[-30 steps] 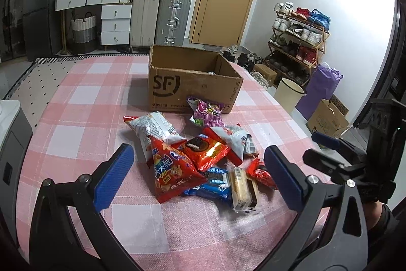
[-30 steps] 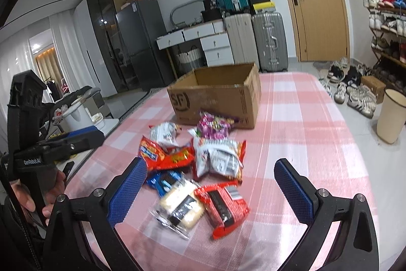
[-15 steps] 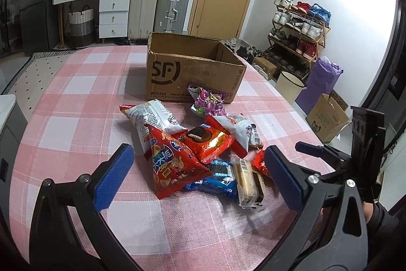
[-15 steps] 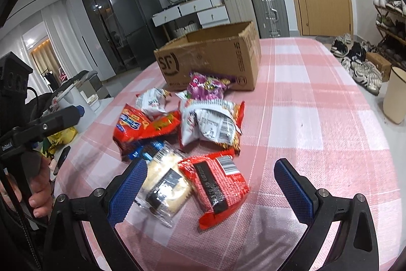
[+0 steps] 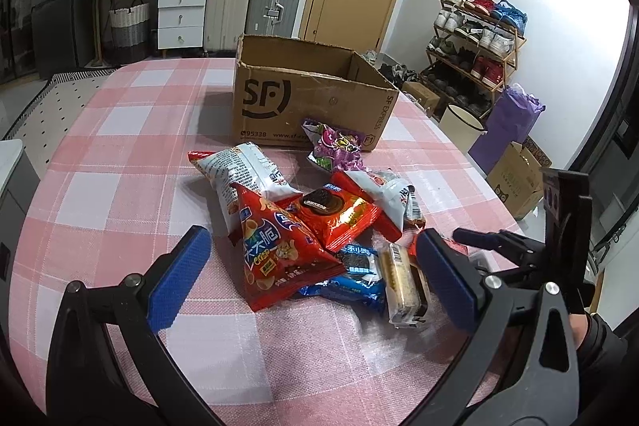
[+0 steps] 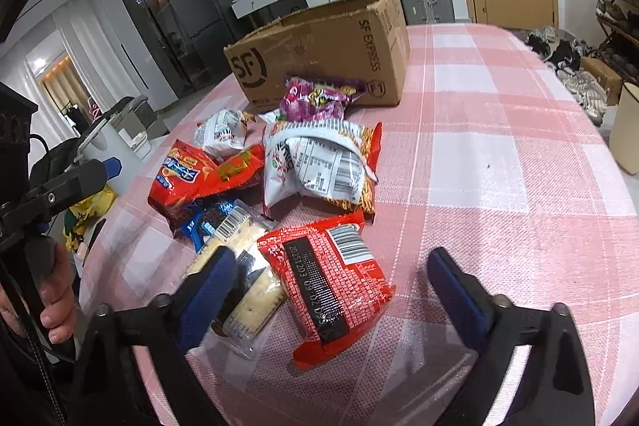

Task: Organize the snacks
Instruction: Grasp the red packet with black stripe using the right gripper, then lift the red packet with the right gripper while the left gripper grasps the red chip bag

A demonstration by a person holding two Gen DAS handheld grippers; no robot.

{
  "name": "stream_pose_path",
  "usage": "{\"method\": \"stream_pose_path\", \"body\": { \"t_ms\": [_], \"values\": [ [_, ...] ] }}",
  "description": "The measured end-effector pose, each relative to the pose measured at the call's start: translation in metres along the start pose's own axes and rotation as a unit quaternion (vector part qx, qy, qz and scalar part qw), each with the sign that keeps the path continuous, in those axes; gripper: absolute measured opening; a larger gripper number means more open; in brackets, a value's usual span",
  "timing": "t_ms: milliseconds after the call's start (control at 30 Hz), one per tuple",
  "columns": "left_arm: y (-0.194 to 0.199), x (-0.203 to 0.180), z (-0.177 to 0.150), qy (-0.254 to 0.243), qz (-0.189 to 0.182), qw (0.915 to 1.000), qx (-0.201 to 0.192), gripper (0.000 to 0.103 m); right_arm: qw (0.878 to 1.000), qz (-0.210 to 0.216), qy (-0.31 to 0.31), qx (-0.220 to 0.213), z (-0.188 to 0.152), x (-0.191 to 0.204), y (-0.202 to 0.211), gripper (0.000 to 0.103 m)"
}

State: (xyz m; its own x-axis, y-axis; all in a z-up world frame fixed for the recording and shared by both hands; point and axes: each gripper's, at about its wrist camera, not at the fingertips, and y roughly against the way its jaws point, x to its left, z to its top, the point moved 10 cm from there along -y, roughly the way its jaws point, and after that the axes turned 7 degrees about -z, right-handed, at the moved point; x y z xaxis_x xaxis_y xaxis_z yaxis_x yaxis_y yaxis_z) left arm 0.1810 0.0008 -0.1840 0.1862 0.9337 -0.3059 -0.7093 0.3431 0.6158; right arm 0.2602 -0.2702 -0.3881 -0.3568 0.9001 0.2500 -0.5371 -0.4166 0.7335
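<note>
Pink-checked cloth covers the bench [image 5: 100,154], snacks heaped before the open cardboard box [image 5: 303,102] that likely receives them. Left tool [image 5: 311,276] gapes wide, empty, straddling the heap.

Right view: right tool [image 6: 331,282] spread, empty, bracketing the red packet [image 6: 331,282], probably first.

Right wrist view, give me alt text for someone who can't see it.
The open right gripper hovers over a red snack packet and a cracker pack at the near edge of a snack pile on a pink checked tablecloth. An open cardboard box stands behind the pile.
</note>
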Motion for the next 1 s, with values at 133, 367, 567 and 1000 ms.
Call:
{"method": "stream_pose_path", "body": {
  "t_ms": [133, 367, 567, 1000],
  "values": [
    [0.000, 0.000, 0.000, 0.001, 0.000, 1.0000, 0.001, 0.102, 1.000, -0.001, 0.001, 0.011, -0.002, 0.000, -0.006, 0.074],
    [0.000, 0.004, -0.002, 0.003, 0.005, 1.0000, 0.002, 0.102, 1.000, -0.008, -0.001, 0.011, -0.005, -0.002, -0.006, 0.045],
    [0.003, 0.008, -0.002, 0.007, 0.009, 0.9999, 0.001, 0.102, 1.000, -0.012, 0.001, -0.002, -0.003, -0.001, 0.001, 0.045],
    [-0.010, 0.028, -0.011, 0.033, 0.016, 0.9990, 0.024, 0.102, 1.000, -0.004, -0.002, -0.025, 0.005, 0.002, 0.023, 0.045]
  ]
}}
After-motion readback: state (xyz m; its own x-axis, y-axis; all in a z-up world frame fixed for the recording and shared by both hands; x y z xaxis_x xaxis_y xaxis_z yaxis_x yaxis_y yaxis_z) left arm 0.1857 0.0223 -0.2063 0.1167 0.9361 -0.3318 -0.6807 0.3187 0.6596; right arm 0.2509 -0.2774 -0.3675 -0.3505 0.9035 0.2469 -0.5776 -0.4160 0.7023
